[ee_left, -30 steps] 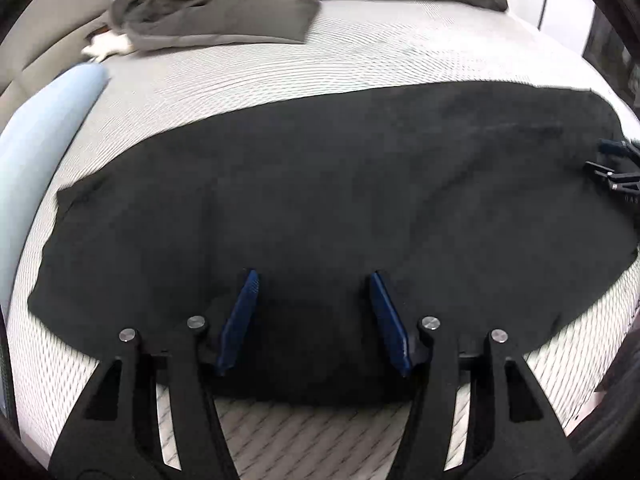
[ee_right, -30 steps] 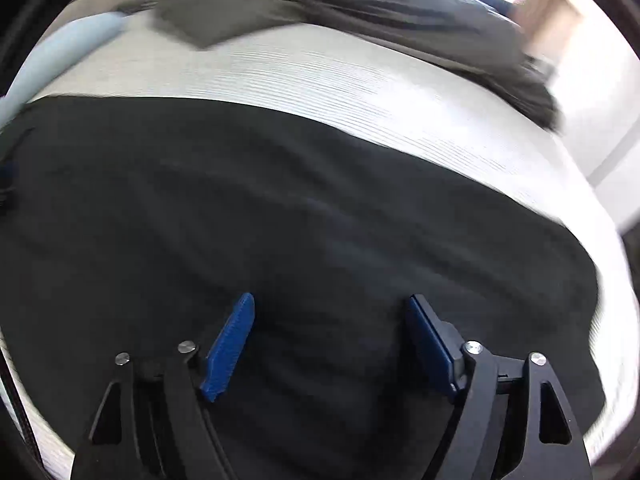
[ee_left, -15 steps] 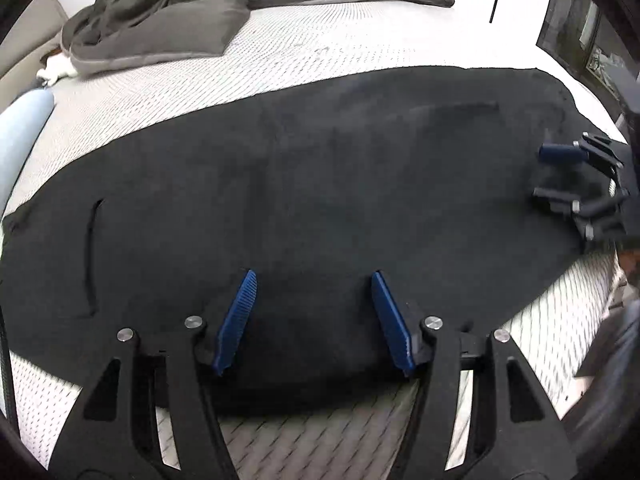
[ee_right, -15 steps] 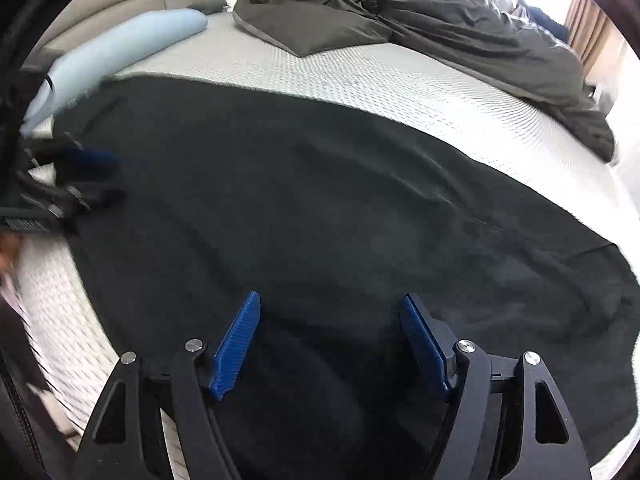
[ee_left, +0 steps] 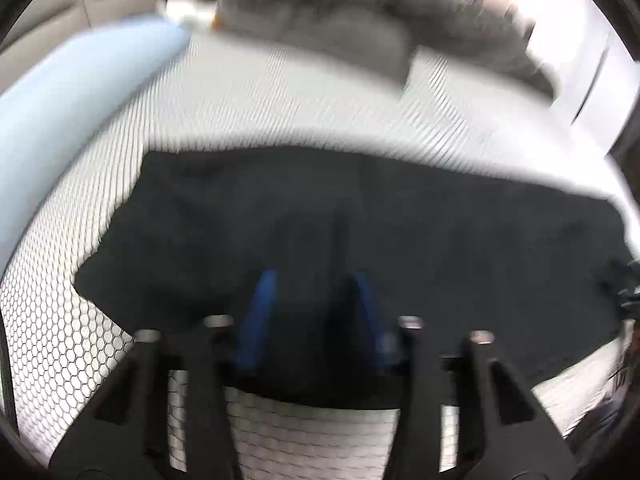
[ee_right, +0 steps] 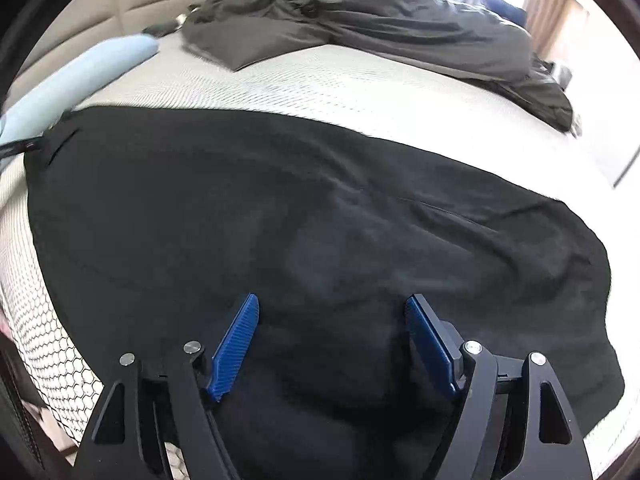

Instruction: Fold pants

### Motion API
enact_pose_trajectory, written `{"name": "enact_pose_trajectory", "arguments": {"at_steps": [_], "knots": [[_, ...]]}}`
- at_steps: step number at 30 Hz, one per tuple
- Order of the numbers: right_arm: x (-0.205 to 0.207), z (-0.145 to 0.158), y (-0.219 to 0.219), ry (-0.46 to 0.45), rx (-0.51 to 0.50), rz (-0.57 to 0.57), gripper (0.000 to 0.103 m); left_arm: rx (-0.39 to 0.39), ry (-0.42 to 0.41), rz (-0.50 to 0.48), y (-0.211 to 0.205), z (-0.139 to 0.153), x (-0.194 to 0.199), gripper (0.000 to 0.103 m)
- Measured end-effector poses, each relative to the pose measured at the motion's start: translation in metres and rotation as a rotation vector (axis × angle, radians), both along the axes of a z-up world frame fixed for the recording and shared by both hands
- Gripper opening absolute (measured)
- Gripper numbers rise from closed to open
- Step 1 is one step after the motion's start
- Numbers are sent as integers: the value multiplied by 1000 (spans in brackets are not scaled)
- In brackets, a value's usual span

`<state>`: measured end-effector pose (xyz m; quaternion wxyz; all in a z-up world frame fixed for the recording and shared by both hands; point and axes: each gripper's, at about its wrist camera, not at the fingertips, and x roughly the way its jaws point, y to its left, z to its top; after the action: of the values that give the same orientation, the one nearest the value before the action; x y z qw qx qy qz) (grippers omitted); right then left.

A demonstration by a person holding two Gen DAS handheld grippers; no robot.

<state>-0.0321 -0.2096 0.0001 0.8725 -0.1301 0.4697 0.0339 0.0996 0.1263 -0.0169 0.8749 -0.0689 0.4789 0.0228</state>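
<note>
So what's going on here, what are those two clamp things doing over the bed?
A person holds a two-finger gripper in each hand and is working on folding black pants spread flat on a bed. The left gripper sits over the near edge of the fabric and its jaws have just been closing, though the blurred view doesn't show a firm pinch. The right gripper hangs open over the pants, gripping nothing. A grey duvet and a blue pillow lie further back.

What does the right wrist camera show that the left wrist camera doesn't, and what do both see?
Only the right wrist view shows the right tongs, wide open over the black pants, nothing gripped. Only the left wrist view, blurred, shows the left tongs, jaws just narrowing, above the pants' near edge. Both show the pants flat on the mattress, the blue pillow and the grey bedding.
</note>
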Motion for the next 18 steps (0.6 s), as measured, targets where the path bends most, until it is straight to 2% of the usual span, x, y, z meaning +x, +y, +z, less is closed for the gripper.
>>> {"name": "enact_pose_trajectory", "arguments": {"at_steps": [1, 3, 5, 7, 9, 11, 13, 15, 17, 18], "knots": [[7, -5, 2, 6, -9, 7, 78, 0, 21, 8, 9, -9, 0, 23], [6, -8, 7, 8, -12, 8, 78, 38, 3, 32, 28, -9, -11, 23], [9, -7, 9, 8, -11, 1, 78, 93, 4, 120, 53, -4, -23, 19], [14, -9, 11, 7, -19, -7, 78, 29, -8, 161, 76, 0, -24, 13], [10, -14, 17, 7, -22, -7, 78, 21, -26, 176, 76, 9, -26, 13], [10, -15, 25, 8, -21, -3, 78, -3, -52, 135, 64, 18, -15, 14], [16, -23, 40, 9, -18, 1, 78, -8, -37, 103, 51, 19, 6, 14], [18, -24, 42, 11, -15, 6, 78, 24, 0, 80, 40, 11, 25, 14], [19, -24, 43, 12, -16, 10, 78, 70, 38, 124, 48, -5, 24, 14], [19, -23, 42, 12, -16, 9, 78, 57, 34, 142, 50, -8, 21, 14]]}}
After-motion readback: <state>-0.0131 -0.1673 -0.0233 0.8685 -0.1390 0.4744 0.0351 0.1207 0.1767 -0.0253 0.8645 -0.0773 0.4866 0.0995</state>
